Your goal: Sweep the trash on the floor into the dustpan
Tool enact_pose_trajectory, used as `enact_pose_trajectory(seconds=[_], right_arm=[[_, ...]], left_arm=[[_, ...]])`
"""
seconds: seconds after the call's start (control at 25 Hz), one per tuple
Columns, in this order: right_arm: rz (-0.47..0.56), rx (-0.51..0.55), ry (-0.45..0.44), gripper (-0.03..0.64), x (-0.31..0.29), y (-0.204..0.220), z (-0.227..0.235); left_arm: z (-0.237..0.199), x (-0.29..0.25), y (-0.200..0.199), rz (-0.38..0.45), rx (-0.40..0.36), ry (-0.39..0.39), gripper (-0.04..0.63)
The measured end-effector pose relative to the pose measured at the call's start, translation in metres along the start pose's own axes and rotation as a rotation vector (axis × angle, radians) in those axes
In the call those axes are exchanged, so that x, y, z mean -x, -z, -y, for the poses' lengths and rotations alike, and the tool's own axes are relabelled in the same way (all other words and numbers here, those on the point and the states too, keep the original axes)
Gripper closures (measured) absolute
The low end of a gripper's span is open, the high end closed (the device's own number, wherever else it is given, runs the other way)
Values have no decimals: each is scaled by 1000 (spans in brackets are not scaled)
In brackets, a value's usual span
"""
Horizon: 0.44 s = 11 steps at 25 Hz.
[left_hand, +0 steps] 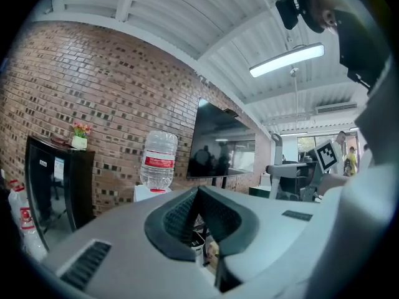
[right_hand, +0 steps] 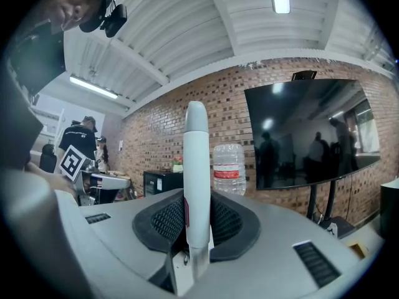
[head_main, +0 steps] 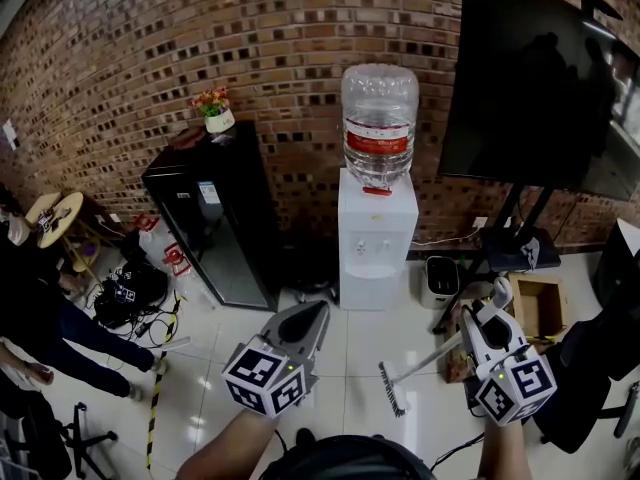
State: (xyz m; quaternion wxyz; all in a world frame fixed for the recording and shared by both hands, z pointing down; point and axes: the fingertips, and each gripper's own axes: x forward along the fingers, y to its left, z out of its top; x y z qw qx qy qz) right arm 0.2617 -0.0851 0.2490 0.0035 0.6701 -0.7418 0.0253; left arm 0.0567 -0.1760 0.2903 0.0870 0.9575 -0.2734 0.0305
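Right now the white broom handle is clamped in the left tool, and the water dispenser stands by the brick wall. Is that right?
Not quite. The white broom handle is clamped in the right tool, as the right gripper view shows; the left tool is shut on nothing. The rest is right.

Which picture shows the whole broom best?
The head view: the broom runs from the right gripper down to its bristles. The right gripper view shows only its white handle, clamped between the jaws. The left gripper view doesn't clearly show it.
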Motion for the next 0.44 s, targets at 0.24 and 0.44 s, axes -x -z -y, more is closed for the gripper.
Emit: enact_pose_trajectory(seconds=[0.24, 0.44], right_arm=[[2, -8, 3, 517, -4, -1, 2], [2, -13, 6, 517, -6, 6, 6]], left_arm=[[-5, -3, 0, -9, 0, -5, 584], [-7, -6, 6, -15, -4, -2, 584]])
